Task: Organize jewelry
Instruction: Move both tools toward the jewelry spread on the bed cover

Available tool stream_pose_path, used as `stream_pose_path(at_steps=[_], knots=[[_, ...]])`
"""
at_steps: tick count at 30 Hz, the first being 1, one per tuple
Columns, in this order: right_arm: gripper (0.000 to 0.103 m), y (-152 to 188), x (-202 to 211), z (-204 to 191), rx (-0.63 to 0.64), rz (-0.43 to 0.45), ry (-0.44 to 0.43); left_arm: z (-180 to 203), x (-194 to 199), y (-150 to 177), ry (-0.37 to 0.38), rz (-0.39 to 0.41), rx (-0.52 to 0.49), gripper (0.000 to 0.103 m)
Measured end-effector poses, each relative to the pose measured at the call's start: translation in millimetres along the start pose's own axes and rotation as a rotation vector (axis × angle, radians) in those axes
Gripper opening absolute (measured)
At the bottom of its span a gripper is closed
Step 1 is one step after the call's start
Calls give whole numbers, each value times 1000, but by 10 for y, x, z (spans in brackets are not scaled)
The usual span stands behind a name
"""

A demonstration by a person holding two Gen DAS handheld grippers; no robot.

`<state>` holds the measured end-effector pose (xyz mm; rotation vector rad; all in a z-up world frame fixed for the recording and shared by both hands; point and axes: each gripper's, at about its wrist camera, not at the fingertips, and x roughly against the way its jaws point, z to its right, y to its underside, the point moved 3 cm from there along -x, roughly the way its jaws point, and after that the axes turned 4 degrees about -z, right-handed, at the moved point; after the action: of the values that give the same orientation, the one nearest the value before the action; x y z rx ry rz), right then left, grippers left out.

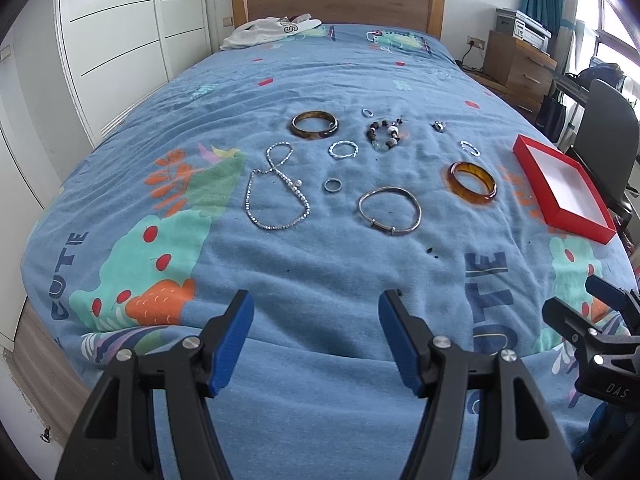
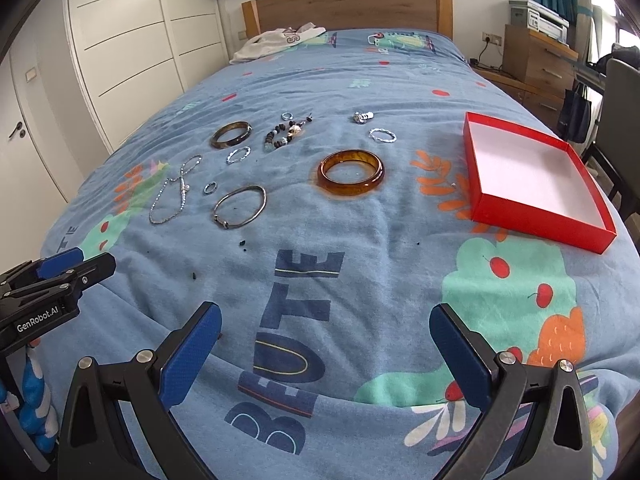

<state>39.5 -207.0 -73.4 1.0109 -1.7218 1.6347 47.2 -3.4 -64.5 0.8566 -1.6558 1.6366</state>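
"Where was the jewelry when you looked?"

"All of it lay loose on the blue bedspread [image 2: 320, 240], none in the red box [image 2: 592, 236]. The box sat open and bare at the bed's right edge. Nearest it was the amber bangle [image 2: 351, 174], with a twisted silver ring [image 2: 383, 135] and a small silver charm [image 2: 362, 117] just beyond that. Farther from the box came the thin silver bangle [image 2: 240, 208], a small plain ring [image 2: 209, 187], the beaded bracelet [image 2: 286, 133] and the dark brown bangle [image 2: 232, 134]. The pearl-and-chain necklace [image 2: 173, 196] lay farthest from it."

"Why spread out like that?"

"My guess: each piece kept apart from the others so one could be pinched alone, with the box set to one side as the place to gather them."

"And the tools?"

"The right gripper [image 2: 325, 344] hung over the near end of the bed with its jaws wide and nothing between them. The left gripper [image 1: 316, 328] was the same, spread wide and empty, well short of the necklace [image 1: 276, 192]. Neither touched anything."

"Anything you couldn't make out?"

"The charm was too small to name. A few dark specks [image 2: 242, 243] lay on the cover, on the near side of the thin bangle; I couldn't say what they were. The person's hands were out of sight."
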Motion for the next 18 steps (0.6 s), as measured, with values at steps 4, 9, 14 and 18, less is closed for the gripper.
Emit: stream_pose_path(at_steps=[4, 9, 14, 18], knots=[[101, 2, -12, 11, -3, -2, -1, 17, -18, 1, -10, -11, -6, 63], [100, 1, -11, -1, 9, -3, -2, 14, -23, -2, -8, -15, -4, 63], [100, -5, -1, -7, 11, 2, -3, 12, -20, -1, -12, -28, -6, 63], [100, -9, 3, -3, 10, 3, -7, 12, -6, -17, -22, -28, -7, 63]])
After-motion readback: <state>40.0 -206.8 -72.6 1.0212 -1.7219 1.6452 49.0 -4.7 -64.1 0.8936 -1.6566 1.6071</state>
